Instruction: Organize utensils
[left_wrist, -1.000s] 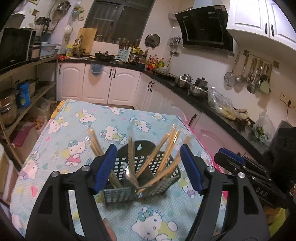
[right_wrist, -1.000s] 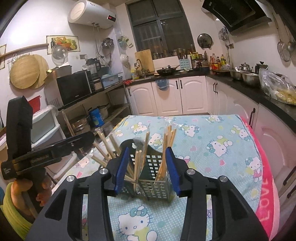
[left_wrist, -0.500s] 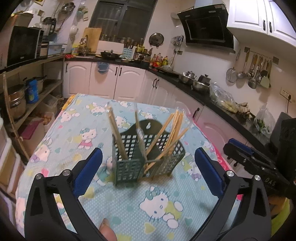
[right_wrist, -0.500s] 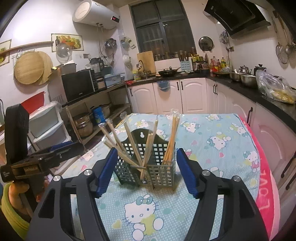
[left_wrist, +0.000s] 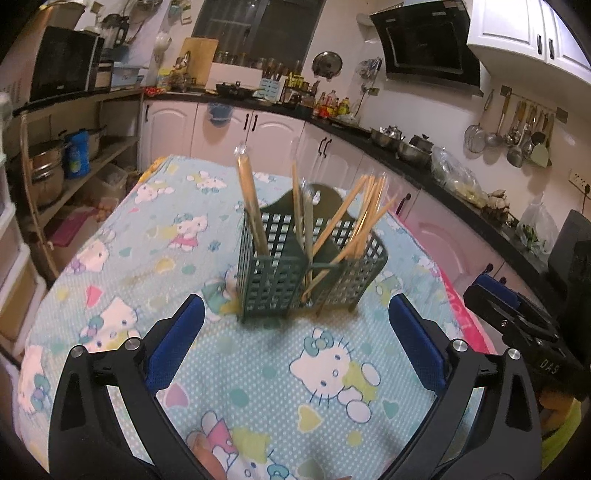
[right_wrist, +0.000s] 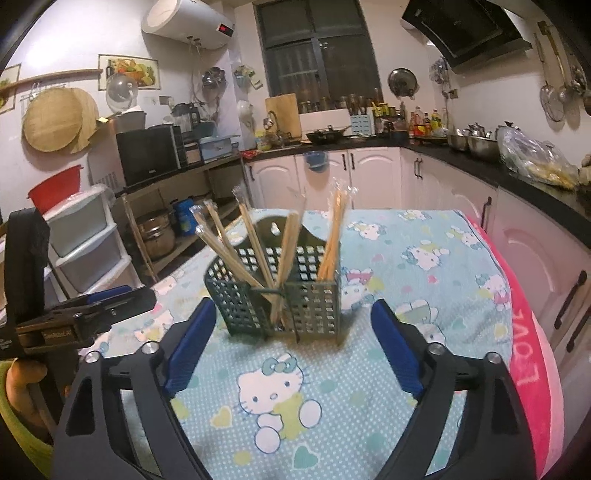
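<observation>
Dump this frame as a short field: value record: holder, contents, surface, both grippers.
holder: green mesh utensil holder, two compartments, upright on the table
contents: wrapped chopsticks standing and leaning in both compartments
surface: cartoon cat tablecloth
left gripper: open, nothing between the jaws, short of the holder
right gripper: jaws opening, nothing between them, short of the holder
loose utensils on cloth: none visible
</observation>
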